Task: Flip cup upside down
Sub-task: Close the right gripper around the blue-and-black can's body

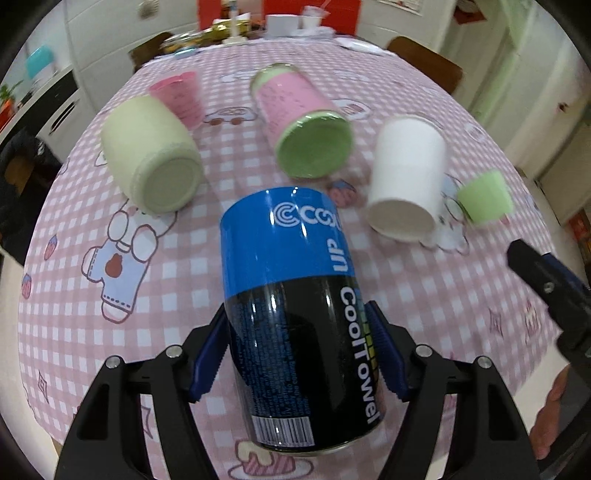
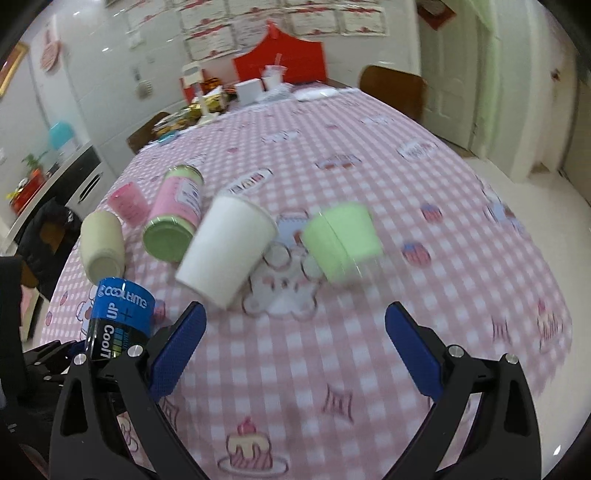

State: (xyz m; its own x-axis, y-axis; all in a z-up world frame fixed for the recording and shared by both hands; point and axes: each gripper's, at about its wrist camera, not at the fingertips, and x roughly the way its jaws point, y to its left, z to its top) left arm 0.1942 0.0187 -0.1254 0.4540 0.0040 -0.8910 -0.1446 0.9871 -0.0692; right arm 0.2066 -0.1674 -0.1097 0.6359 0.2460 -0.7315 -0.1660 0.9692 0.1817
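My left gripper (image 1: 299,350) is shut on a blue and black "CoolTowel" can-shaped cup (image 1: 295,314), held tilted above the pink checked tablecloth; it also shows at the left of the right wrist view (image 2: 120,317). My right gripper (image 2: 295,350) is open and empty above the cloth, near the front edge. Ahead stand several inverted cups: a cream one (image 1: 155,155), a pink and green one (image 1: 303,125), a white paper cup (image 1: 406,177) and a small green cup (image 1: 484,197).
A small pink cup (image 1: 181,96) stands behind the cream one. Boxes, cups and snacks crowd the table's far end (image 1: 258,26). Wooden chairs (image 1: 428,62) stand at the far corners. A cabinet (image 2: 74,177) is on the left, a door on the right.
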